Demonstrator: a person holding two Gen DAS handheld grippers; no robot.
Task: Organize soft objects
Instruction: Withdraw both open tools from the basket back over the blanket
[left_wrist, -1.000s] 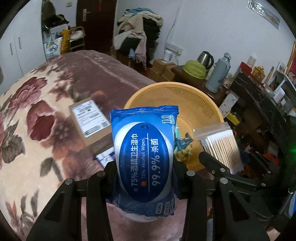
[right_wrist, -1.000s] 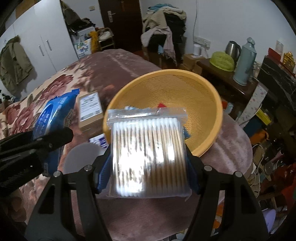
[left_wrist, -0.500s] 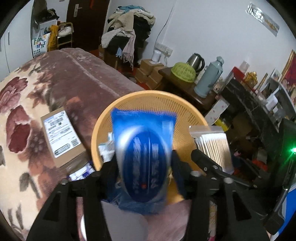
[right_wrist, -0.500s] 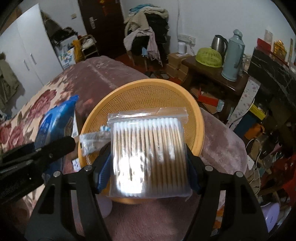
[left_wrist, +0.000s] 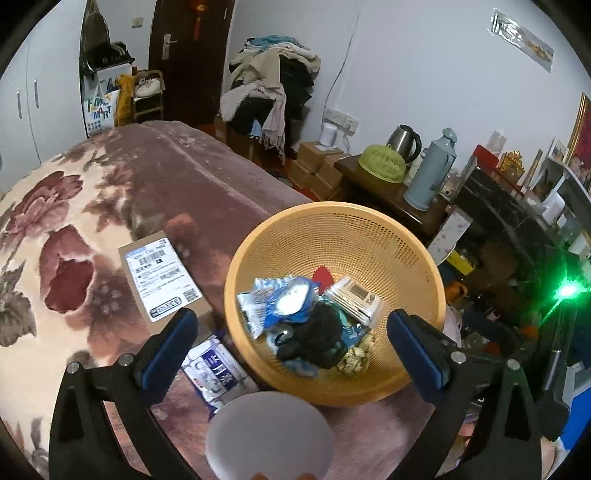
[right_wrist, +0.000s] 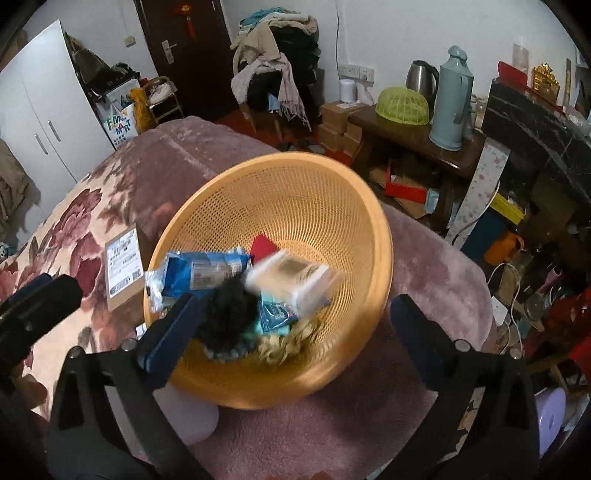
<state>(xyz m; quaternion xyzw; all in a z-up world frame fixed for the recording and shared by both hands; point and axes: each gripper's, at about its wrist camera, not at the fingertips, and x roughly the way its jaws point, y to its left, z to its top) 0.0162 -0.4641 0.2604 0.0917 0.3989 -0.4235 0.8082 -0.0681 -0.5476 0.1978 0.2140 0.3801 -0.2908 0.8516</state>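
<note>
Above the near rim of the orange basket (left_wrist: 413, 236), the left gripper (left_wrist: 291, 347) and the right gripper (right_wrist: 291, 332) are both opening, jaws wide, nothing between them. Inside the basket lie the blue wipes pack (left_wrist: 280, 302) and, just right of it, the cotton swab bag (left_wrist: 354, 299). Beyond, left, a cardboard box (left_wrist: 159, 277) rests on the floral blanket (left_wrist: 66, 221).

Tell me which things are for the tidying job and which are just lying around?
For the job:
- orange plastic mesh basket
- blue wet-wipes pack
- clear bag of cotton swabs

Just lying about:
- brown cardboard box
- green thermos flask
- steel kettle
</note>
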